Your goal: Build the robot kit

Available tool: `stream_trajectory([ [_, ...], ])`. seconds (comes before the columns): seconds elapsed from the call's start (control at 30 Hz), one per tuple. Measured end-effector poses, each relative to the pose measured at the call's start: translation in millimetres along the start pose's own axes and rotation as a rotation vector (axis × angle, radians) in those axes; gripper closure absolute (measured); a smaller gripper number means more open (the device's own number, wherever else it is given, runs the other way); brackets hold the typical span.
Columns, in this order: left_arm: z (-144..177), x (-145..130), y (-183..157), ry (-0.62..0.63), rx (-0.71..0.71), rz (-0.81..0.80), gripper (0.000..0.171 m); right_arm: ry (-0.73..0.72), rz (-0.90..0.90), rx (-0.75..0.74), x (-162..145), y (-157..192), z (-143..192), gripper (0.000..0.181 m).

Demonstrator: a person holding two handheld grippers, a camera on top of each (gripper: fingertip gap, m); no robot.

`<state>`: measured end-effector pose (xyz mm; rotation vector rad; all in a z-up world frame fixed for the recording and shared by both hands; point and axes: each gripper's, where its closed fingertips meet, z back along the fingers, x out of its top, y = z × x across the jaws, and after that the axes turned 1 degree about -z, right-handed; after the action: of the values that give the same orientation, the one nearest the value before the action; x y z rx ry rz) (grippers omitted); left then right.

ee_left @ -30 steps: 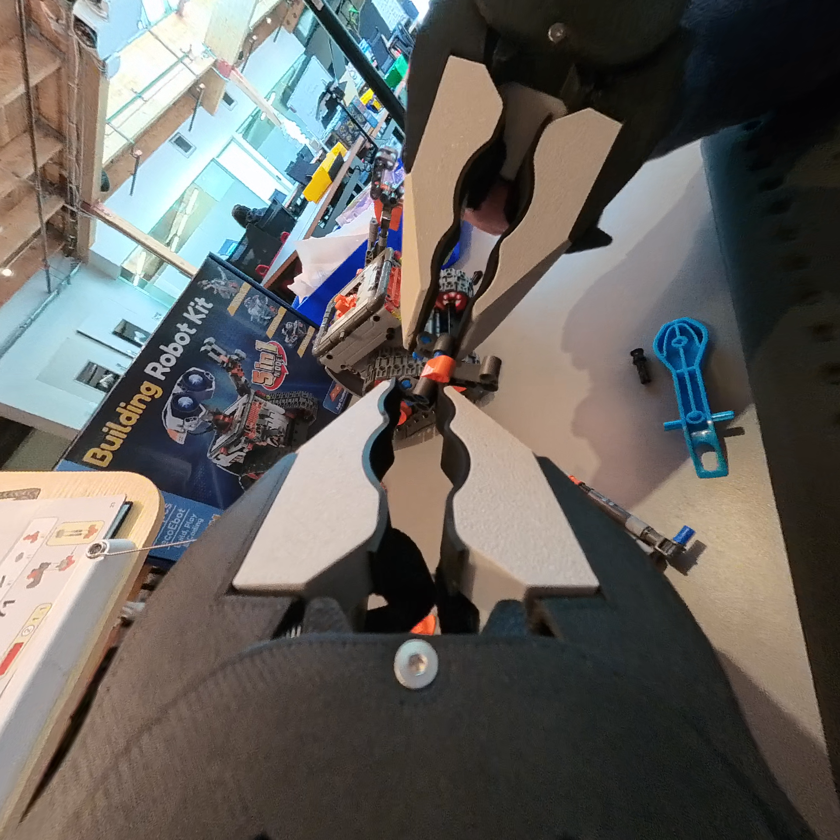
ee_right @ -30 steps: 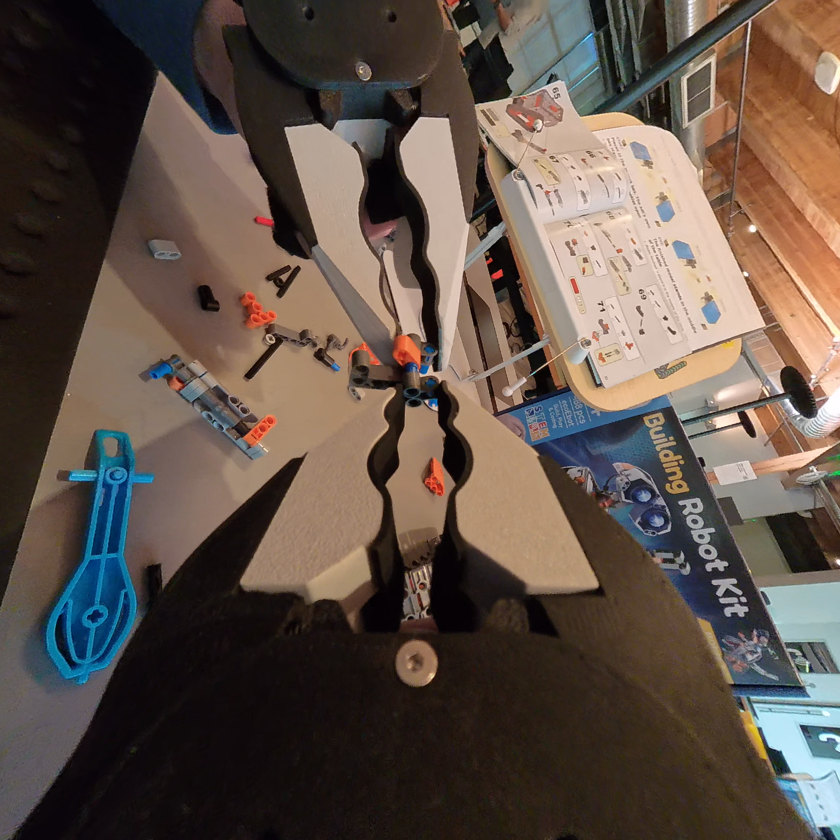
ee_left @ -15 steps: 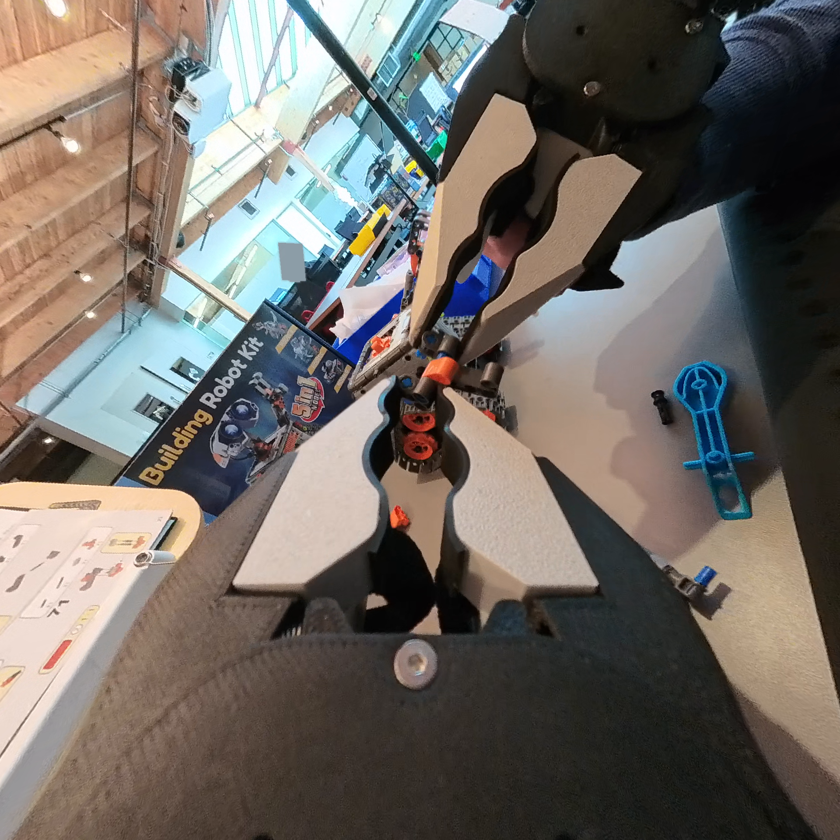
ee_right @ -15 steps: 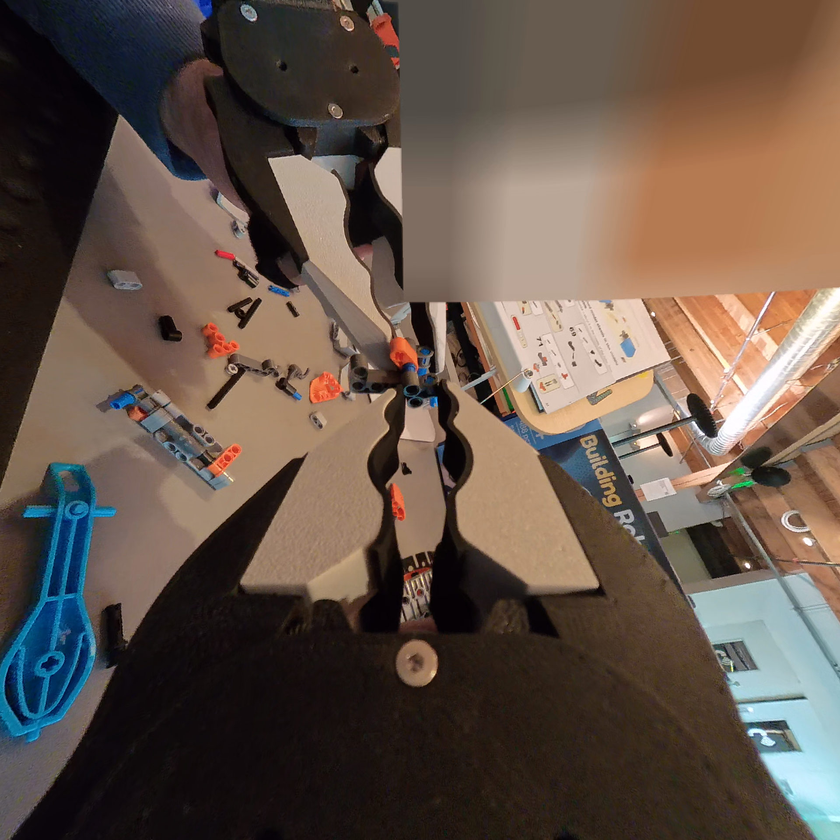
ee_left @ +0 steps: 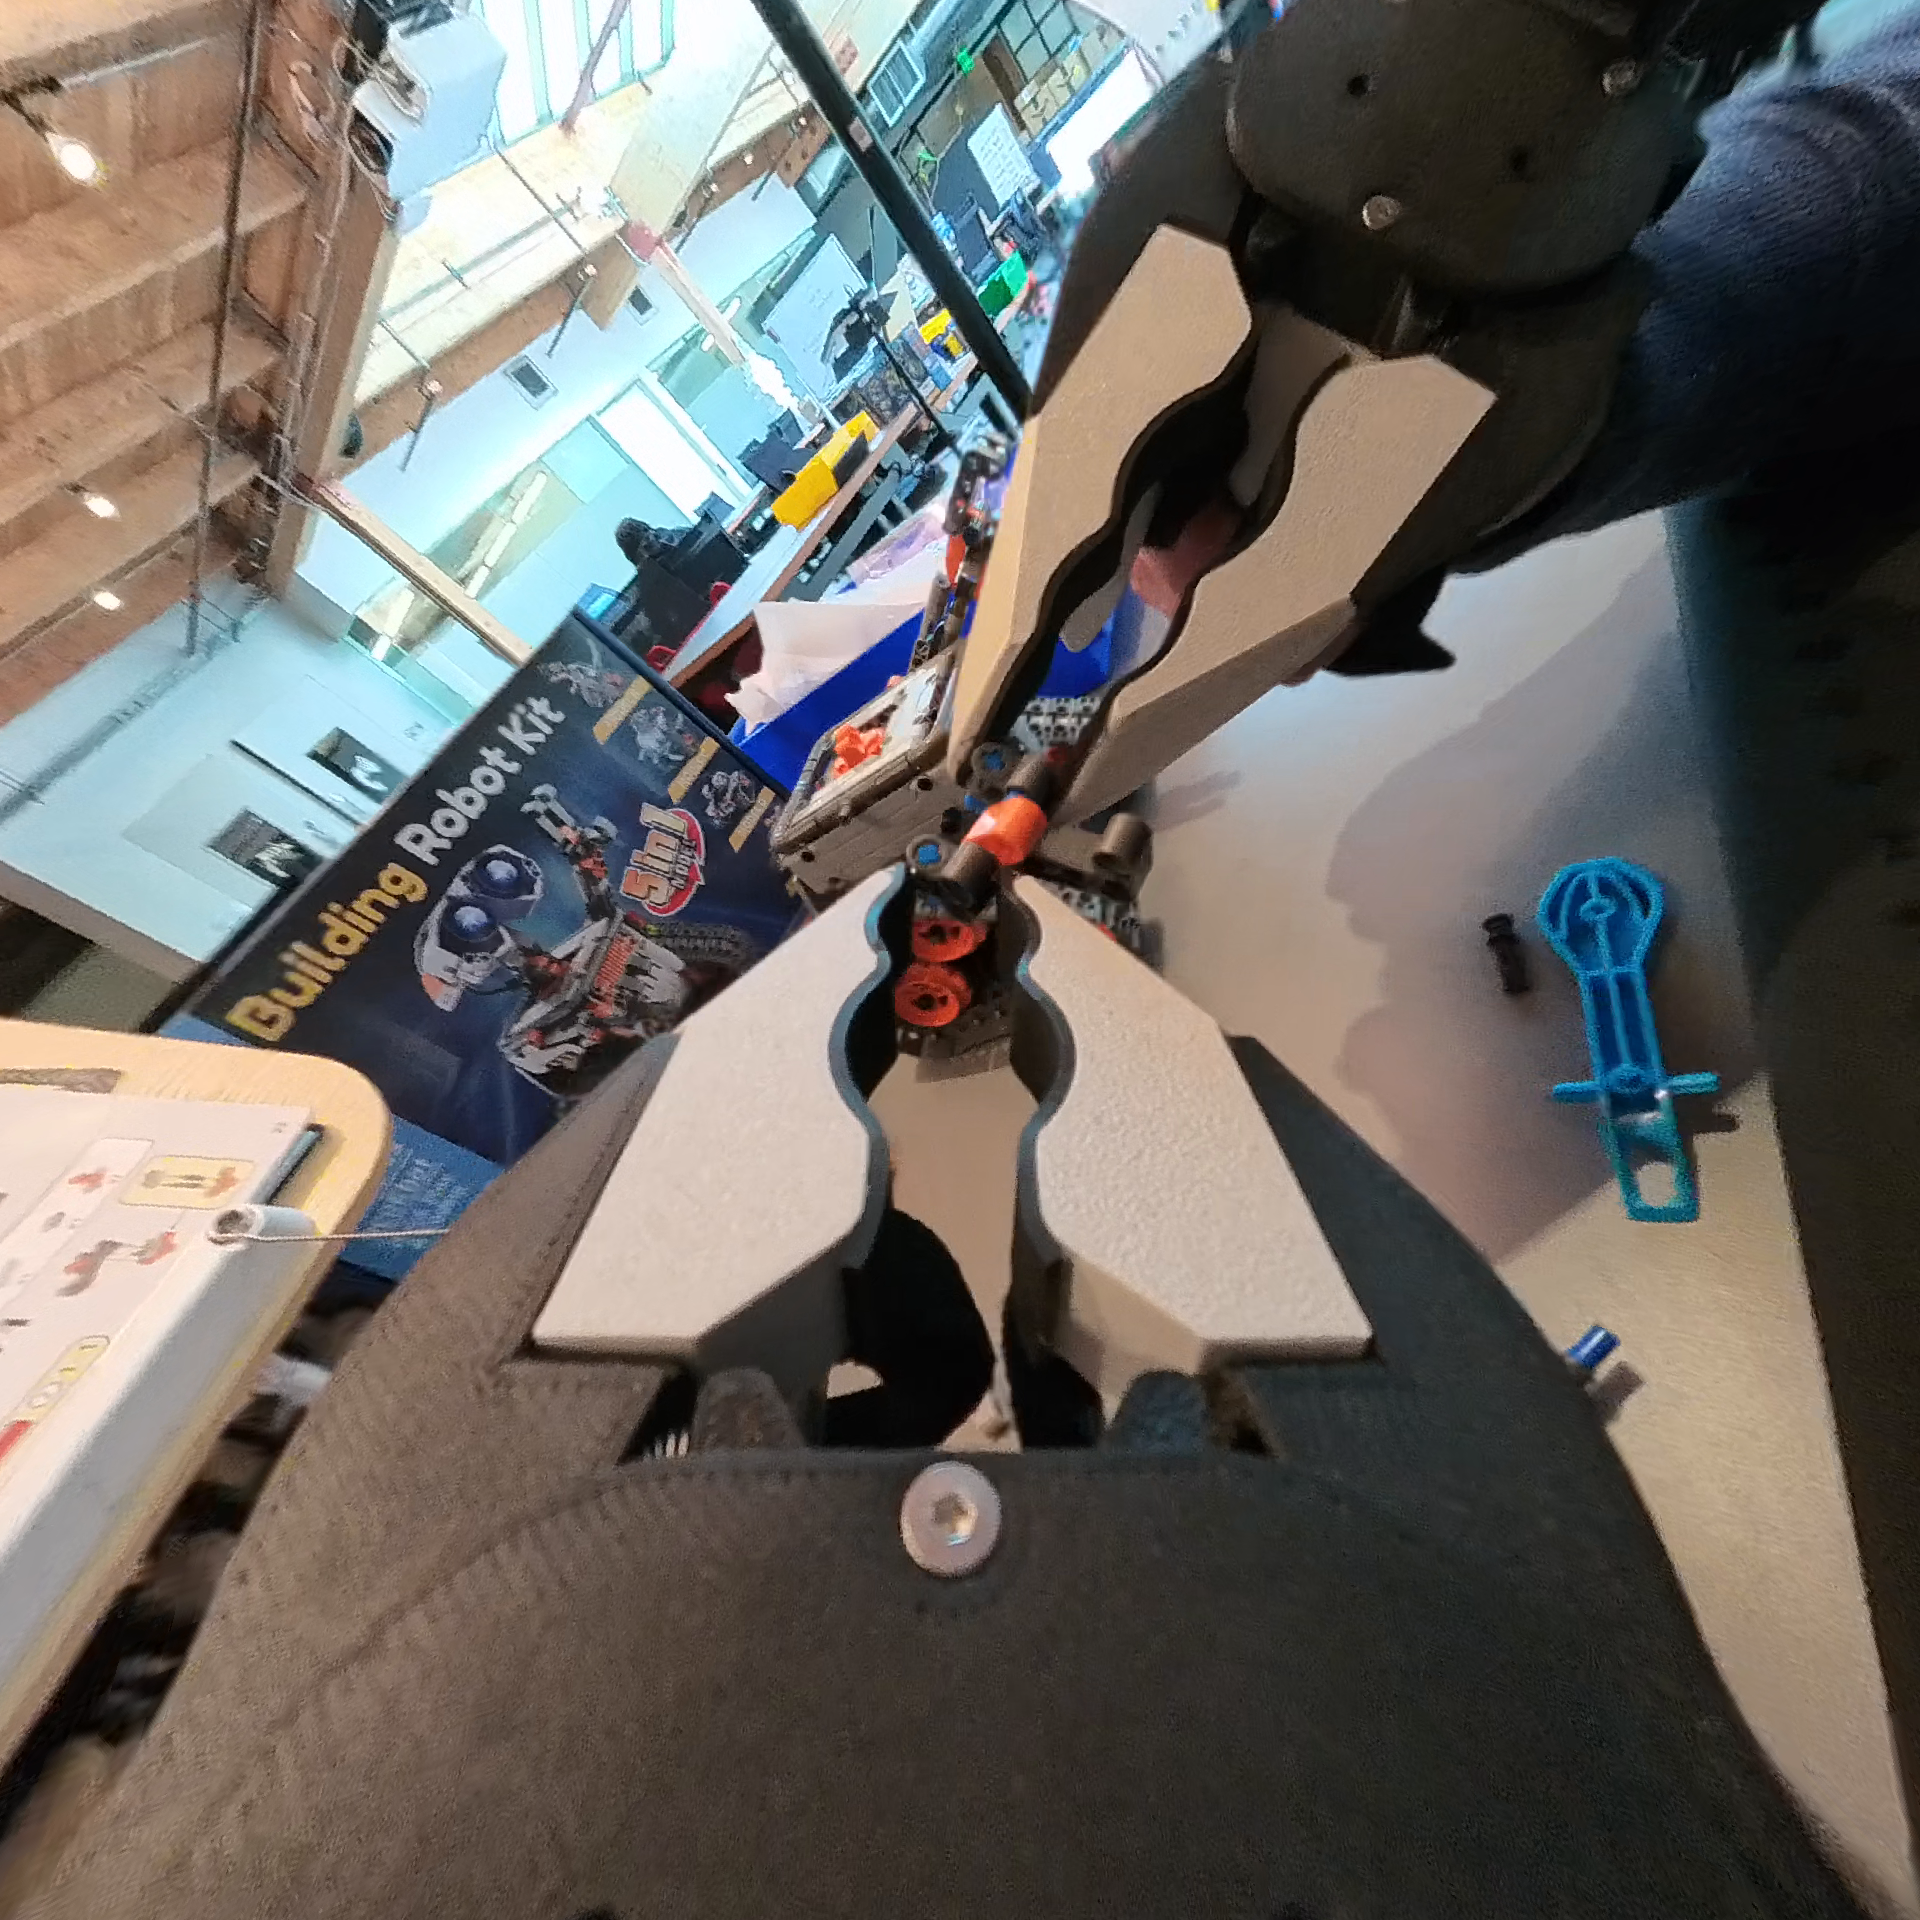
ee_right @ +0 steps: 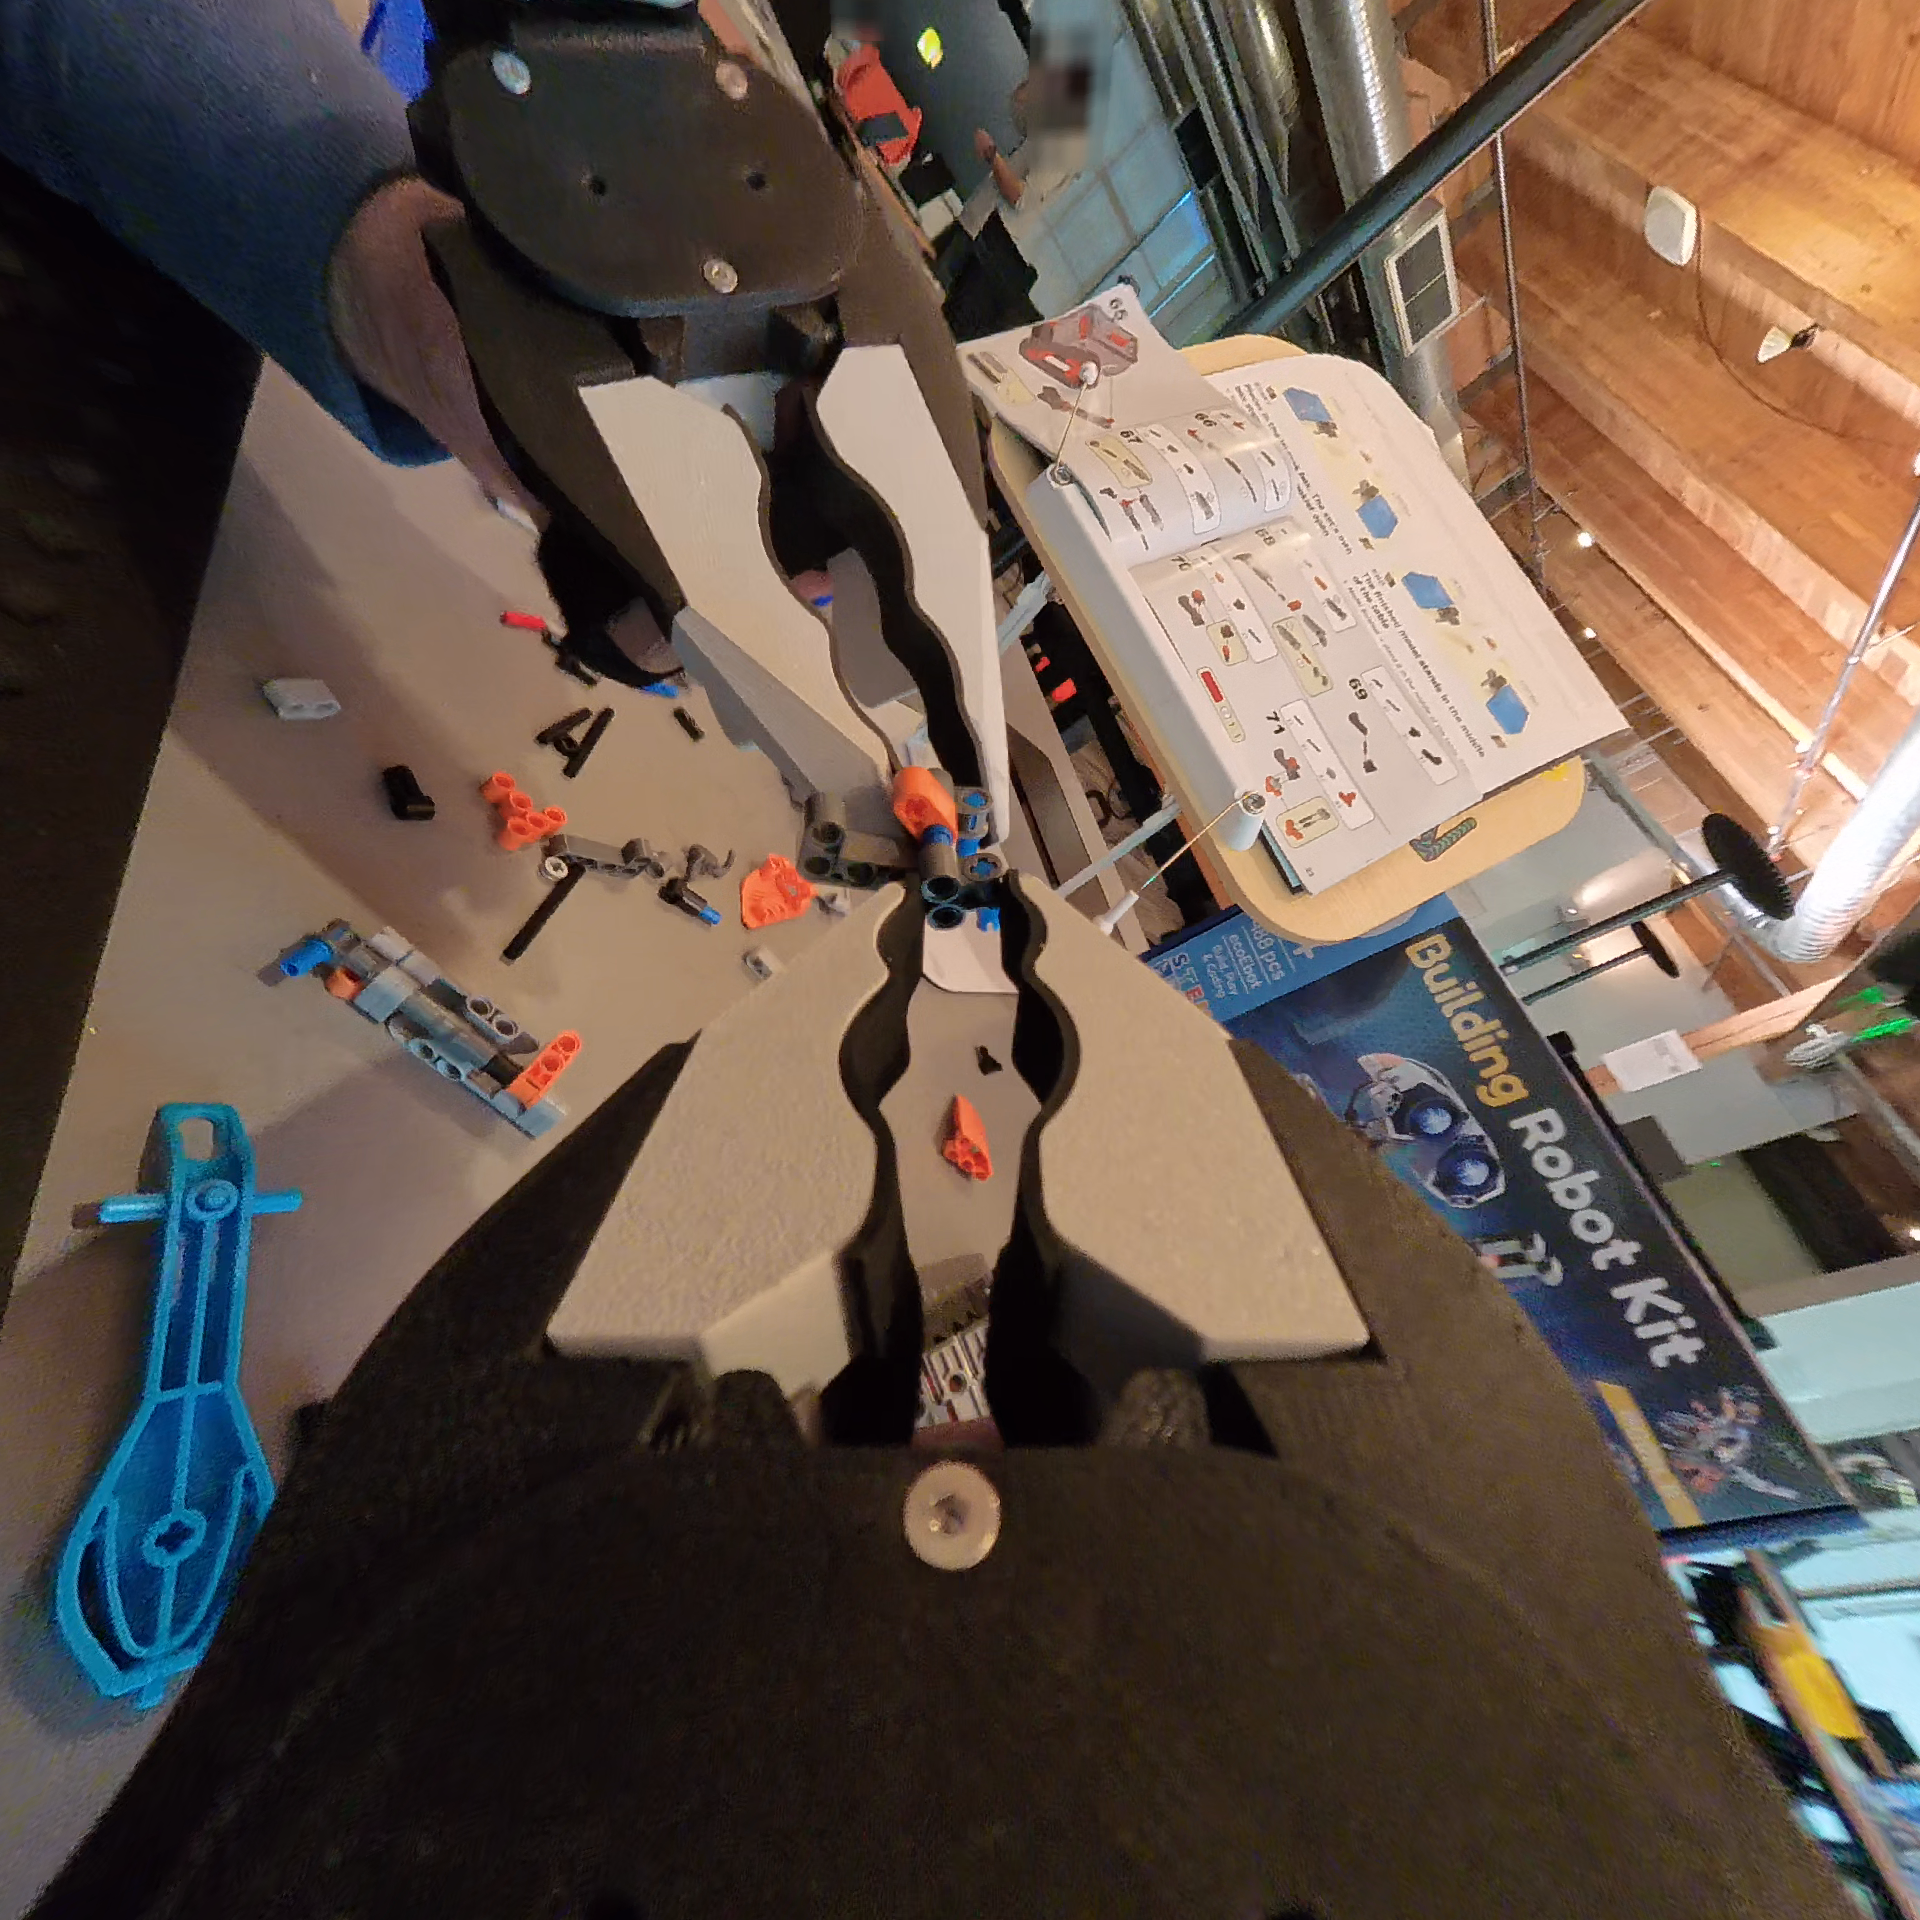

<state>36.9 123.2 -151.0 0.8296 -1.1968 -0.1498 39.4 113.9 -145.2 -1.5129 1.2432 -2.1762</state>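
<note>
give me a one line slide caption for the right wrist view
Two grippers meet tip to tip over a grey table, both pinching a small brick assembly, with loose pieces and a blue tool nearby.

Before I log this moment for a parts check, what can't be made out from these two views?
- Left wrist view: the joint between the small assembly in the left gripper and the piece in the right gripper, hidden by the fingers.
- Right wrist view: the grey part low between the fingers, mostly covered.
- Right wrist view: the loose pieces on the table, too small and blurred to identify.
- Left wrist view: the booklet, cut off by the edge.
</note>
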Motion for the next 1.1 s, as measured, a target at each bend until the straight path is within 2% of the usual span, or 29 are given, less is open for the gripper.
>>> stream_trajectory([
  [0.13,1,3,1,-0.020,-0.031,0.036,0.159,-0.023,-0.053,0.015,1,-2,1,0.169],
  [0.2,1,0,-3,-0.009,-0.070,0.050,0.150,-0.014,-0.053,0.004,-1,-4,1,0.169],
  [0.27,4,-1,-4,-0.003,-0.104,0.083,0.150,-0.001,-0.045,-0.012,-3,-6,0,0.169],
  [0.43,6,1,4,0.019,-0.100,0.230,0.140,0.102,0.060,-0.115,-15,-16,-5,0.169],
  [0.6,-11,-1,4,0.083,-0.035,0.332,0.126,0.182,0.172,-0.213,-17,-21,-10,0.170],
  [0.67,-17,-8,7,0.125,0.025,0.320,0.132,0.184,0.166,-0.235,-15,-24,-9,0.170],
  [0.77,-18,-5,11,0.093,0.066,0.335,0.139,0.193,0.183,-0.258,-13,-25,-8,0.170],
  [1.0,-21,-8,10,0.127,0.122,0.235,0.144,0.206,0.184,-0.274,-14,-25,-9,0.171],
  [1.1,-21,-7,10,0.127,0.126,0.238,0.145,0.205,0.182,-0.287,-14,-26,-9,0.171],
])
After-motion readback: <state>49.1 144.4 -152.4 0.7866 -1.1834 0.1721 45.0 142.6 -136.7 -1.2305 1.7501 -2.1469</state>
